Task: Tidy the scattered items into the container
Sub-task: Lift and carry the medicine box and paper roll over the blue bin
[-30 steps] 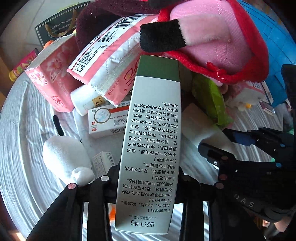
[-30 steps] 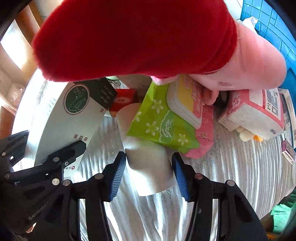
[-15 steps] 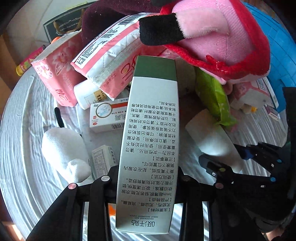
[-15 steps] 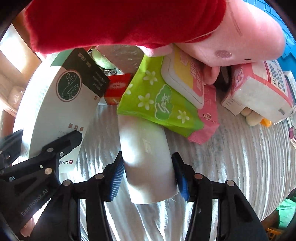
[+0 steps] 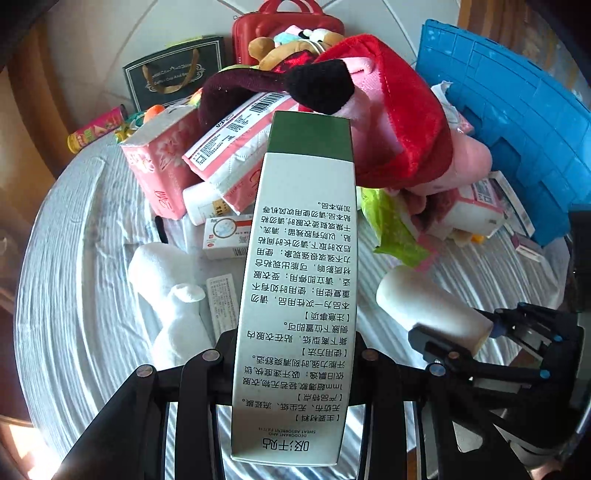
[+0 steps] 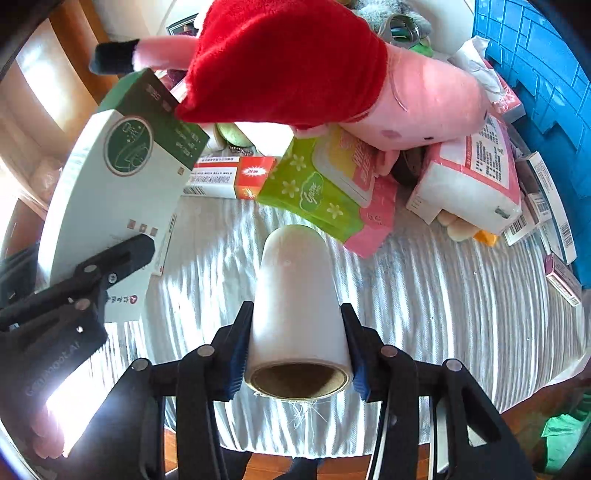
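My left gripper (image 5: 295, 354) is shut on a long white-and-green box (image 5: 299, 280) with printed text, held lengthwise above the table; the same box (image 6: 110, 206) shows at the left of the right wrist view. My right gripper (image 6: 297, 332) is shut on a white roll with a cardboard core (image 6: 297, 306), lifted clear of the pile; the roll (image 5: 432, 314) appears at the right in the left wrist view. The blue crate (image 5: 524, 147) stands at the far right, with its wall (image 6: 546, 74) also in the right wrist view.
A pink plush in a red dress (image 6: 332, 81) lies over tissue packs (image 5: 159, 173), a green wipes pack (image 6: 314, 188), medicine boxes (image 5: 225, 236) and a white sock toy (image 5: 166, 280). A black gift bag (image 5: 173, 74) and red case (image 5: 291, 22) stand behind. The grey striped cloth (image 6: 424, 295) covers the round table.
Both grippers have pulled back and up from the pile. The white roll came out from under the green wipes pack and is held free; the box rose with the left gripper.
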Demonstrator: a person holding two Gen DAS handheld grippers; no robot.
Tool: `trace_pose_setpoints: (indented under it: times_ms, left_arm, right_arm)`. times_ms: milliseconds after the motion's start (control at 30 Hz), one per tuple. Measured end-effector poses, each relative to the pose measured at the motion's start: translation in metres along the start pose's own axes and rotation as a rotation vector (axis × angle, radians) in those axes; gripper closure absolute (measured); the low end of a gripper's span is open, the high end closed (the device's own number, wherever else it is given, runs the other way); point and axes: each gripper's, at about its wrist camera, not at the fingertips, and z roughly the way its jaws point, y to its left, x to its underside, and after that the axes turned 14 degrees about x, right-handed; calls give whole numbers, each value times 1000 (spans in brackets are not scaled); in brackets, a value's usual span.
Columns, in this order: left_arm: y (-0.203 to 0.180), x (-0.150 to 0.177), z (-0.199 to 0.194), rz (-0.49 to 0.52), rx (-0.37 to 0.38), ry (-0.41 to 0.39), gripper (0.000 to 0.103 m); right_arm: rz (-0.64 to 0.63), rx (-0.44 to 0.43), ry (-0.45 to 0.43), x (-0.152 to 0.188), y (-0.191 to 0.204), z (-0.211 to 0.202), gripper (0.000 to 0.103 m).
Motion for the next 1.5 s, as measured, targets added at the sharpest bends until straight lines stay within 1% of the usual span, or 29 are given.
trace_pose_setpoints:
  times_ms: [33, 100, 233, 300, 400, 500, 567, 633, 700, 800, 900, 933, 1000, 1100, 1167, 1233, 1300, 1367, 1500]
  left_arm:
    - [2, 9, -1, -13, -8, -3, 68]
    - [-3, 26, 8, -33, -27, 1, 68]
    - [-13, 54, 19, -87, -55, 36, 68]
    - [-27, 72, 21, -104, -65, 54, 68]
    - [-28, 83, 21, -118, -85, 66, 68]
    - [-31, 88, 26, -116, -102, 78, 68]
    - [-29, 89, 28, -123, -107, 80, 68]
    - [-28, 91, 29, -129, -112, 79, 68]
    - [-28, 91, 28, -122, -113, 78, 68]
    - [-27, 87, 20, -122, -111, 61, 68]
    - [-30, 78, 5, -108, -104, 24, 68]
    - [-31, 75, -1, -101, -101, 10, 68]
    - [-34, 66, -13, -89, -94, -20, 68]
    - [-38, 53, -30, -69, -80, -63, 68]
    - [-42, 43, -40, -55, -71, -90, 68]
    - [-45, 33, -51, -36, -61, -119, 68]
    - [-50, 23, -61, -19, -52, -150, 68]
    - [-55, 13, -71, -4, -43, -180, 68]
    - [-70, -9, -83, 27, -26, -227, 68]
  right_arm:
    - [-8, -4, 8, 5, -4, 0, 58]
    - [-22, -14, 14, 6, -9, 2, 58]
    - [-51, -34, 26, 7, -18, 6, 58]
    - [-65, -44, 32, 8, -23, 8, 58]
    - [-86, -59, 40, 9, -29, 10, 58]
    - [-107, -74, 49, 10, -36, 13, 58]
    - [-106, -70, 48, 9, -34, 18, 58]
    - [-107, -54, 34, 6, -30, 17, 58]
    - [-91, -66, 18, 5, -30, 11, 58]
    - [-85, -72, -29, -4, -29, -7, 58]
    - [-75, -65, -87, -19, -30, -26, 58]
    - [-70, -61, -106, -25, -21, -40, 58]
    - [-60, -53, -143, -37, -31, -53, 58]
    - [-45, -33, -195, -57, -30, -71, 58]
    - [-35, -21, -226, -62, -33, -83, 58]
    - [-21, -4, -262, -80, -36, -93, 58]
    - [-10, 9, -298, -91, -42, -108, 58]
    - [0, 23, -333, -95, -41, -121, 58]
    - [20, 50, -389, -105, -51, -147, 58]
